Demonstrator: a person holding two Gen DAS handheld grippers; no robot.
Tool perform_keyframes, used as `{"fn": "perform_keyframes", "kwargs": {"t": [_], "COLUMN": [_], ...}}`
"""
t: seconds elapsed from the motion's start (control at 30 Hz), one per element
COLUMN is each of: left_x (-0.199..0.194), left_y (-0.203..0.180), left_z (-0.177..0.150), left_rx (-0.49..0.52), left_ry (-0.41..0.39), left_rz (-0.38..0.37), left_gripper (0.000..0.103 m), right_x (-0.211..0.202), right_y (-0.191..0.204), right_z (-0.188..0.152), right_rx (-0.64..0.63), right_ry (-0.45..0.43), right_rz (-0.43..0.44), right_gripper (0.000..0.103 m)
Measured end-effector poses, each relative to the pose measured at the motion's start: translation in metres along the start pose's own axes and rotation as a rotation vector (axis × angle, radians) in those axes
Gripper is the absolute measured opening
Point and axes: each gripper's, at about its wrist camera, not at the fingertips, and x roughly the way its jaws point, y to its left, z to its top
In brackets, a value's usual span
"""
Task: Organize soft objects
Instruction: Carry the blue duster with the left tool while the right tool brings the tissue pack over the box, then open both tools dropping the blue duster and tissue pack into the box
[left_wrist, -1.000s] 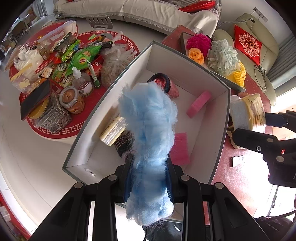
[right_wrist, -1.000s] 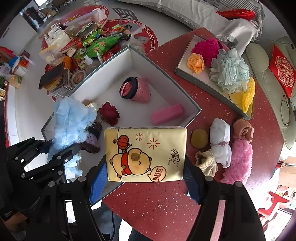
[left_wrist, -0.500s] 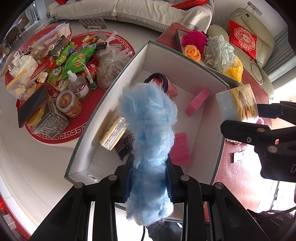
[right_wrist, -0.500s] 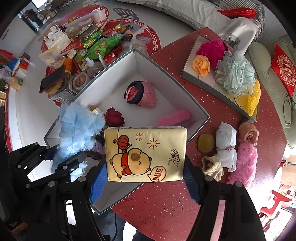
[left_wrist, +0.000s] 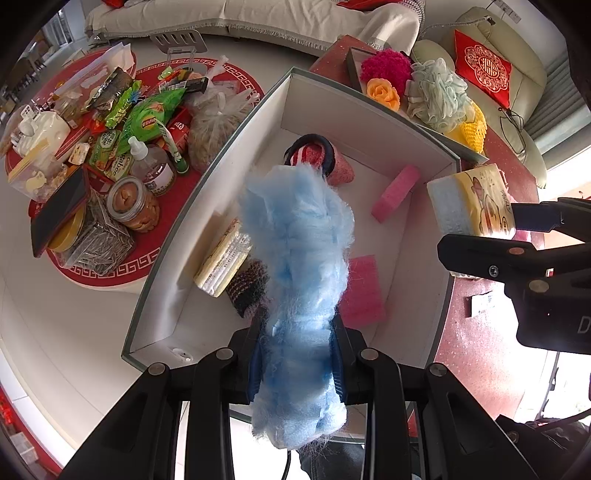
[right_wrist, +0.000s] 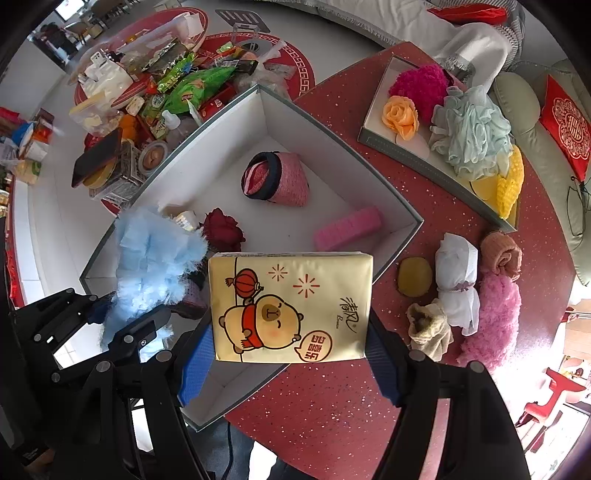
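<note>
Tissue pack (right_wrist: 290, 306) clamped in right tool (right_wrist: 290, 332) | blue fluff (left_wrist: 299, 295) pinched in left tool (left_wrist: 297, 354) | both above white box (left_wrist: 369, 110) | lower into bare floor patches, then release.

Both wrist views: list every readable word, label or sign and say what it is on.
"清风": tissue pack, beside the bear.
"囍" sign: red cushion.
"D": right gripper's body, cut off at the frame edge.
Pack's red speech bubble, snack bags, jar label: too small or blurred.
</note>
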Motion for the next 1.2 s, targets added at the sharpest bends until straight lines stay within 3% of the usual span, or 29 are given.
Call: {"fn": "perform_keyframes", "kwargs": {"t": [0.83, 0.87, 0.93, 0.97, 1.0, 1.2], "left_x": [0.016, 0.016, 0.016, 0.015, 0.013, 0.014], "left_y": [-0.001, -0.001, -0.002, -0.002, -0.004, -0.01], "left_z": [0.004, 0.004, 0.005, 0.005, 0.005, 0.006], "left_rx": [-0.001, -0.003, -0.005, -0.005, -0.002, 0.029], "left_ry": [0.039, 0.04, 0.035, 0.028, 0.02, 0.037], "left_rz": [0.02, 0.022, 0.043, 0.056, 0.065, 0.088], "left_gripper": [0.032, 0.035, 0.071, 0.097, 0.102, 0.102], "right_x": [0.021, 0.022, 0.023, 0.023, 0.024, 0.024], "right_y": [0.003, 0.002, 0.001, 0.0, -0.002, -0.012], "right_z": [0.007, 0.008, 0.009, 0.008, 0.008, 0.001], "right_rx": [0.008, 0.01, 0.019, 0.026, 0.035, 0.102], "right_ry": [0.032, 0.032, 0.032, 0.033, 0.036, 0.018], "right_rz": [0.006, 0.013, 0.035, 0.053, 0.073, 0.124], "right_gripper": [0.077, 0.077, 0.08, 0.083, 0.084, 0.086]}}
